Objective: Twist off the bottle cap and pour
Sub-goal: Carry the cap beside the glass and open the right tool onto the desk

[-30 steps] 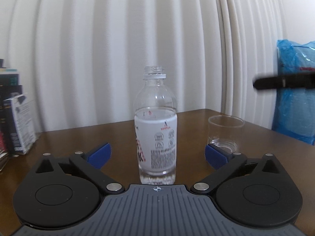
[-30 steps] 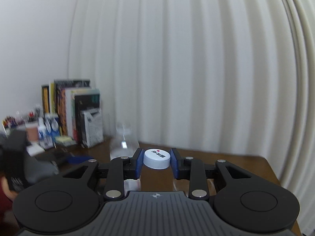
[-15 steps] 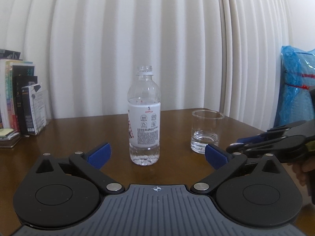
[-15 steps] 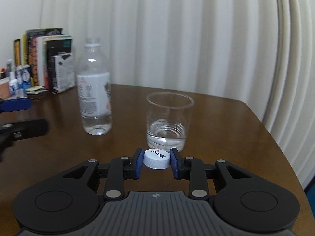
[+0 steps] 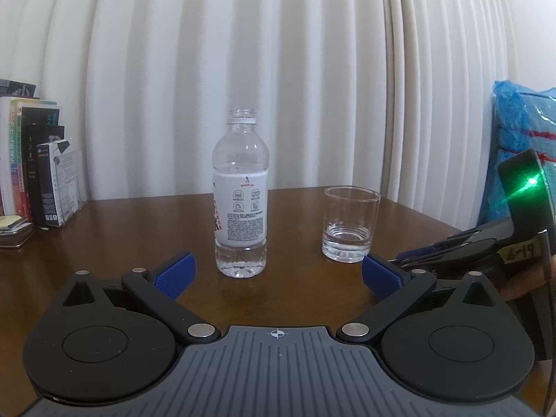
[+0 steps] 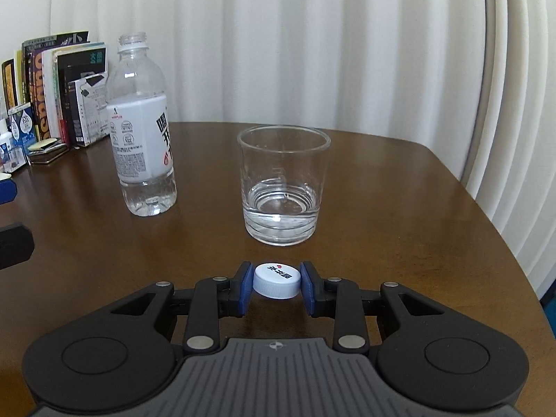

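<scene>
The right gripper (image 6: 277,284) pinches the white cap (image 6: 277,280) low over the worktop (image 6: 399,208), just before the glass (image 6: 283,187). The uncapped bottle (image 5: 240,201) stands upright beside that glass, ahead of the left gripper (image 5: 278,271), whose jaws are spread wide and empty.

Brown wooden table (image 6: 399,187), a few items standing on it.
Open clear bottle (image 6: 140,128) upright at about 10 o'clock in the right wrist view; glass (image 6: 283,187) with a little water near centre, to the right of the bottle and apart from it. Row of books (image 6: 52,87) at the 9 o'clock edge by the curtain, small boxes (image 6: 15,132) beside them.
</scene>
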A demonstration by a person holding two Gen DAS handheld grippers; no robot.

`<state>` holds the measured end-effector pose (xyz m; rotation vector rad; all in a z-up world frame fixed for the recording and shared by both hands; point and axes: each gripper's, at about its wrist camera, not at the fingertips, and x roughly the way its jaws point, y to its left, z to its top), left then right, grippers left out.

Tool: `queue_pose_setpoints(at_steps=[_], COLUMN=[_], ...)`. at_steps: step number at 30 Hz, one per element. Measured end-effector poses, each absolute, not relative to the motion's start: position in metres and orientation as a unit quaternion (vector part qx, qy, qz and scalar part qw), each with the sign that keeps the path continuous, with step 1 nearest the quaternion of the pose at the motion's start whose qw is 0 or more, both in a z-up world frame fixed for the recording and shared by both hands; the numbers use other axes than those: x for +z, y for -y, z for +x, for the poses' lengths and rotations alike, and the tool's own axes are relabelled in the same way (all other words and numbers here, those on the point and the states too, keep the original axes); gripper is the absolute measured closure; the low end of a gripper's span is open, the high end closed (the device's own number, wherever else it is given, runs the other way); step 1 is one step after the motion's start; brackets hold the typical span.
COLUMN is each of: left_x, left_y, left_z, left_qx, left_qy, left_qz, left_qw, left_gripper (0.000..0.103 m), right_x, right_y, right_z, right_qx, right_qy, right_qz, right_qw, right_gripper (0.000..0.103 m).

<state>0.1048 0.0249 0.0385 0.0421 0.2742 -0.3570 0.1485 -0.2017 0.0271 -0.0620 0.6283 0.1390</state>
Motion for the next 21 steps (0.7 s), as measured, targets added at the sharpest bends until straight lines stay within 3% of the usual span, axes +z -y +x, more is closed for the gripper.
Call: queue_pose_setpoints(at_steps=[12,16,21], left_x=[0.04,0.04,0.041], left_y=[-0.019,-0.018,-0.017], left_z=[0.092,0.09,0.086], left_qx=[-0.174,-0.173,-0.169], left_qy=[-0.139,-0.139,-0.14], left_qz=[0.017,0.016,0.016], left_qw=[0.975,0.975,0.976], left_gripper=[0.0,0.0,0.0], right_x=[0.021,0.021,0.022], right_y=[0.202,0.201,0.199], right_z=[0.154,0.154,0.151], right_qx=[0.067,0.056,0.053], right_qy=[-0.323,-0.323,-0.317], right_qz=[-0.033,-0.039,-0.04], right_qw=[0.943,0.944,0.946], right_gripper=[0.071,0.062,0.061])
